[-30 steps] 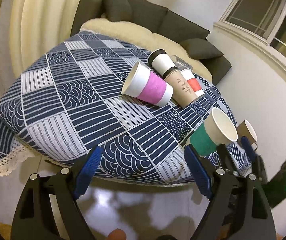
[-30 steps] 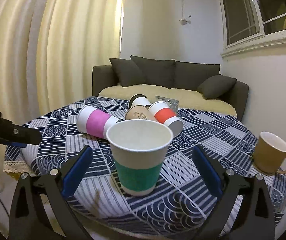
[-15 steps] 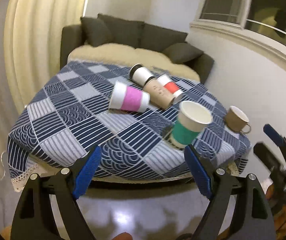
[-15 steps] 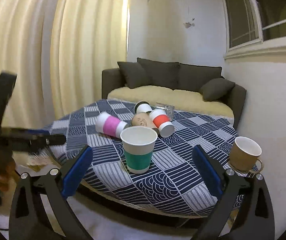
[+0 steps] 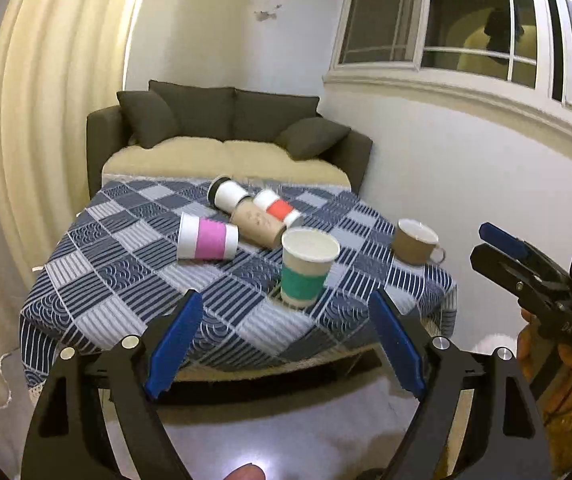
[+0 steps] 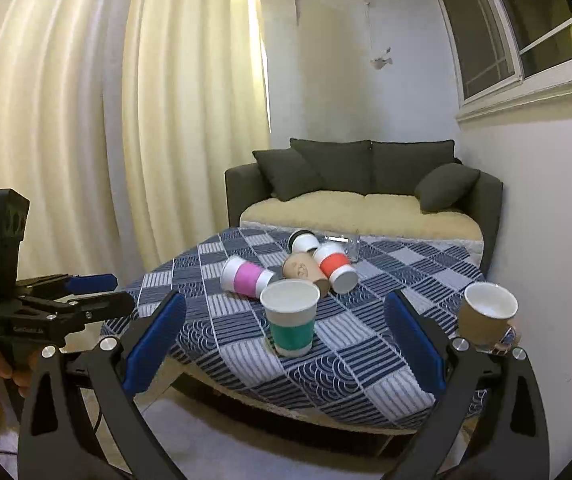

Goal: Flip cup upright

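Observation:
A green-banded paper cup (image 5: pixel 306 270) (image 6: pixel 291 318) stands upright near the front of the blue patterned table (image 5: pixel 126 292) (image 6: pixel 366 364). Behind it lie a pink-banded cup (image 5: pixel 207 237) (image 6: pixel 246 278), a brown cup (image 5: pixel 256 224) (image 6: pixel 302 270), a red-banded cup (image 5: pixel 280 209) (image 6: pixel 334 266) and a black-rimmed white cup (image 5: pixel 226 194) (image 6: pixel 304 240), all on their sides. My left gripper (image 5: pixel 286 344) is open and empty, back from the table edge. My right gripper (image 6: pixel 286 344) is open and empty, also back from the table.
A brown mug (image 5: pixel 416 242) (image 6: pixel 486 316) stands upright at the table's right edge. A dark sofa (image 5: pixel 226 136) (image 6: pixel 366 192) is behind the table, curtains on the left, a wall and window on the right. Floor lies between me and the table.
Both grippers have pulled back and up from the table; the green cup, earlier close between the right fingers, now stands free and farther away.

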Motion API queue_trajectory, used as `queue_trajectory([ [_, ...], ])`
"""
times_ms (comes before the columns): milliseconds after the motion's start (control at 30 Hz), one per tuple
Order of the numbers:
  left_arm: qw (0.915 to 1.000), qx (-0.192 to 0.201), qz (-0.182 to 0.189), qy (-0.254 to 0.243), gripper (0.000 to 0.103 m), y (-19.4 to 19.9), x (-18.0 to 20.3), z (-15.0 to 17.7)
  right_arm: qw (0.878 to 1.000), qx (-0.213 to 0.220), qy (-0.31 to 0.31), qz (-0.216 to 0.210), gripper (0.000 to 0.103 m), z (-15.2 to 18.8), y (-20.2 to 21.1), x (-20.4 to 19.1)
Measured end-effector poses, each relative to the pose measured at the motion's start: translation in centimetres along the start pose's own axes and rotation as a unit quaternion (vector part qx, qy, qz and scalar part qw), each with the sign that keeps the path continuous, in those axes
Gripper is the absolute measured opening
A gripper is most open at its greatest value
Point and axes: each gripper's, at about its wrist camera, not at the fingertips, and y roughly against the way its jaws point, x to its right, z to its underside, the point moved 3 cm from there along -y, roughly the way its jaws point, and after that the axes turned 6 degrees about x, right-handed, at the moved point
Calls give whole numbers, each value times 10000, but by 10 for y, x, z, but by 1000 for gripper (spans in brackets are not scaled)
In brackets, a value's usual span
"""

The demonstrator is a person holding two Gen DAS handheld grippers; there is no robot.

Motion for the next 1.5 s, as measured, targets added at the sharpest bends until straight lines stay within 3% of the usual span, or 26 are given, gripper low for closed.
queue_trajectory([
  [233, 9999, -97, 75, 63, 83, -4, -4, 12, 9997, -99, -69, -220, 98, 21, 7, -2],
  [567, 9984, -408, -195, -331, 83, -28, 1, 28, 9997, -59, 203, 74, 98, 28, -2, 9],
  [767, 9978, -507, -231, -367, 83, -33, -1, 31, 9995, -238, 150, -167, 98, 33, -12, 9],
  [1033, 9978, -512, -282, -313, 83, -36, -5, 30, 9983, -271, 498, -133, 98, 36, -13, -4],
  [1500, 9981, -498, -232, -293, 83, -34, -5, 30, 9985, -262, 476, -50, 98, 36, -12, -3],
])
